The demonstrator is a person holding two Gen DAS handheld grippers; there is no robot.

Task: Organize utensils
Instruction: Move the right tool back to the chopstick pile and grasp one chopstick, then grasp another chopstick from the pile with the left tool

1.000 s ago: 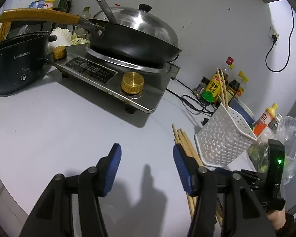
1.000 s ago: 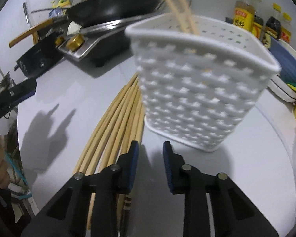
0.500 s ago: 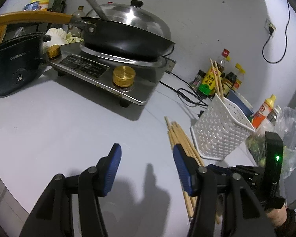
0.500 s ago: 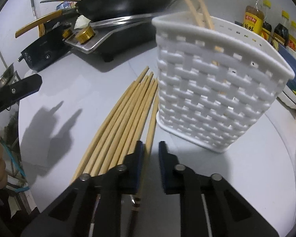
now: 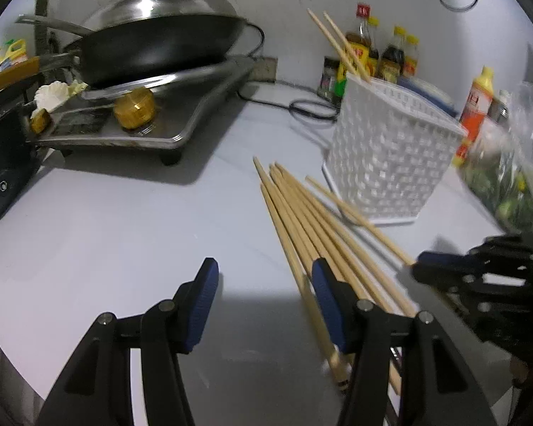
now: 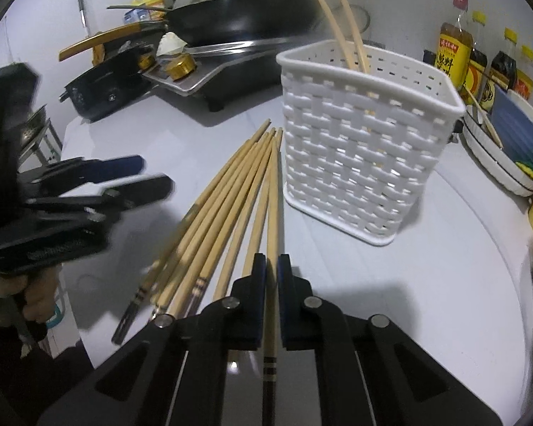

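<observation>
Right gripper (image 6: pixel 272 269) clamped on one wooden chopstick (image 6: pixel 273 191), white woven utensil basket (image 6: pixel 366 142) ahead and right of its fingers, left gripper (image 5: pixel 263 280) half-open, empty, remaining chopsticks (image 5: pixel 302 209) beside its right finger.

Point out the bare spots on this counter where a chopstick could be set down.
Bare counter lies between the stove and the loose chopsticks, reaching to the left gripper. A second patch sits right of the white basket, toward the near edge. Crowded: bottles and dishes behind the basket, chopsticks beside it.
</observation>
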